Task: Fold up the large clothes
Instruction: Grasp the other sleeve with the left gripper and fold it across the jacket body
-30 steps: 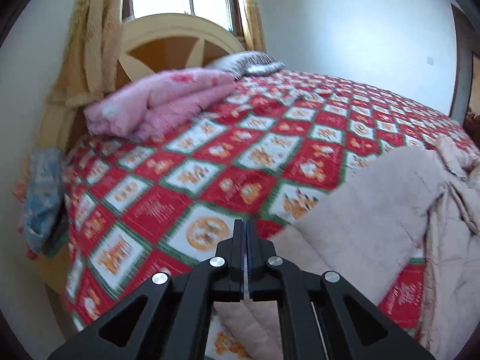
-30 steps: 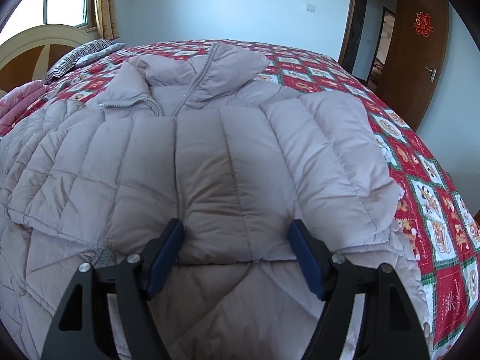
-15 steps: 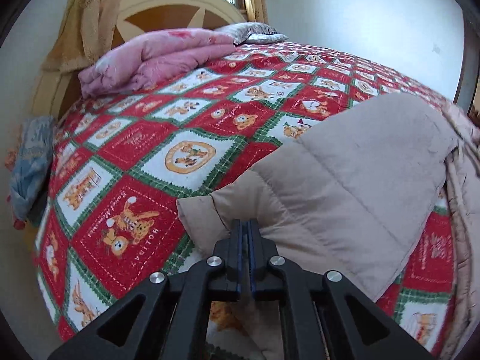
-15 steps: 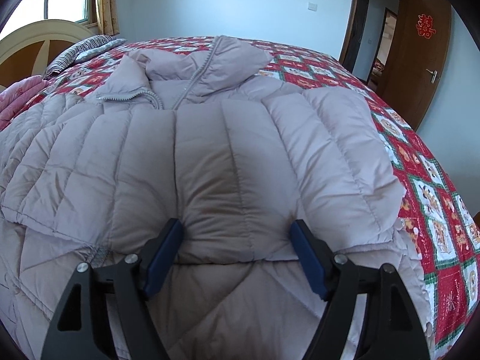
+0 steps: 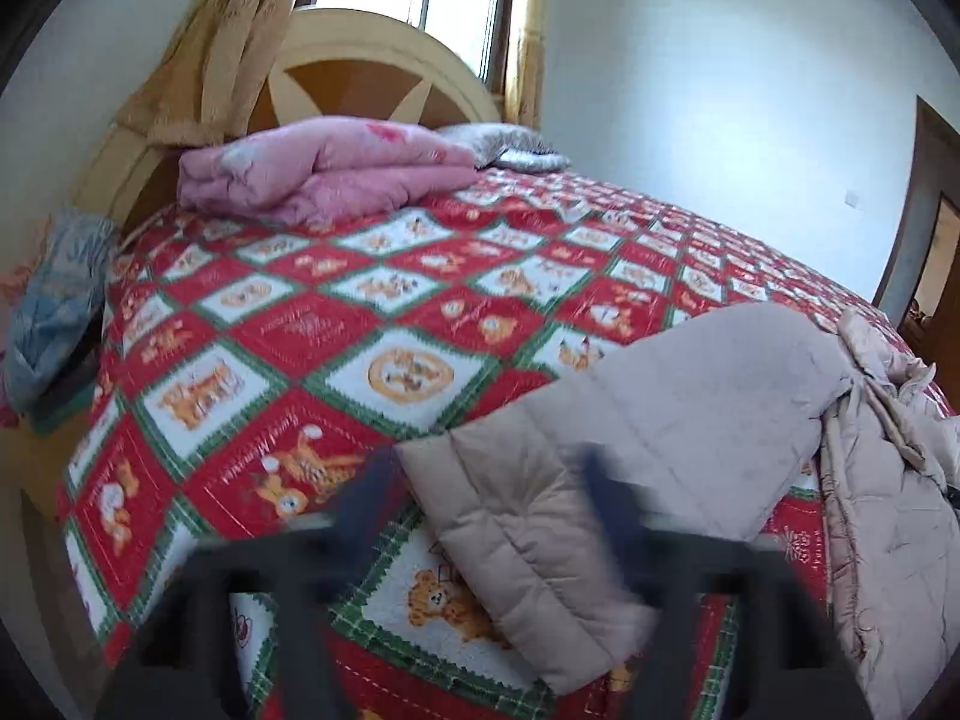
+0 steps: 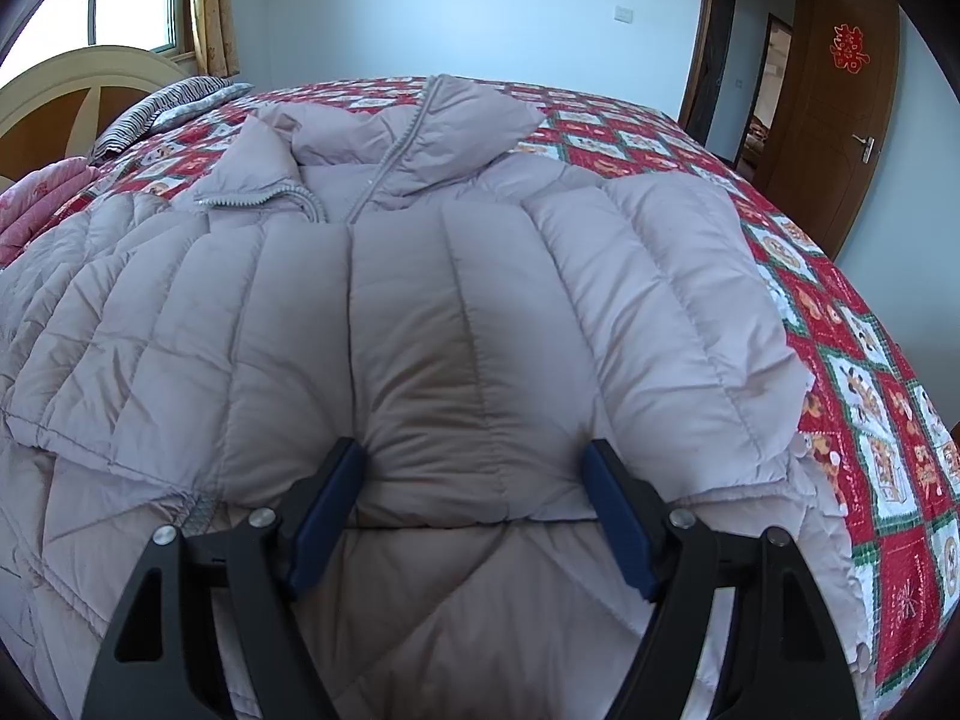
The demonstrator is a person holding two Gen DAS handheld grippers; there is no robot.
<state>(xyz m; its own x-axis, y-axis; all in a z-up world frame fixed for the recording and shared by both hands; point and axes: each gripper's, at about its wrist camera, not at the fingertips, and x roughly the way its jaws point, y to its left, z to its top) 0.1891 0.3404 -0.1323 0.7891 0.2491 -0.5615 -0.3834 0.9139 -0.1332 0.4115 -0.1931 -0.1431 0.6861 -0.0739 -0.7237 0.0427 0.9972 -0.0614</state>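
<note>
A pale beige puffer jacket (image 6: 420, 300) lies spread on the bed, collar and zip at the far end. One sleeve is folded across its body. My right gripper (image 6: 474, 510) stands wide with its blue pads pressed against both sides of that puffy sleeve fold. In the left wrist view the jacket's other sleeve (image 5: 690, 408) lies flat on the bedspread, cuff end nearest me. My left gripper (image 5: 486, 501) is blurred. Its jaws are opening wide, the cuff lies loose between them and neither finger touches it.
A red, white and green patterned bedspread (image 5: 360, 312) covers the bed. A folded pink blanket (image 5: 324, 174) and a striped pillow (image 5: 516, 147) lie by the headboard (image 5: 372, 60). Blue cloth (image 5: 54, 318) hangs off the bed's left side. A brown door (image 6: 834, 138) stands at the right.
My left gripper, shut on the sleeve's cuff before, has sprung open and the sleeve now rests on the bedspread. The right gripper and the jacket under it have not moved.
</note>
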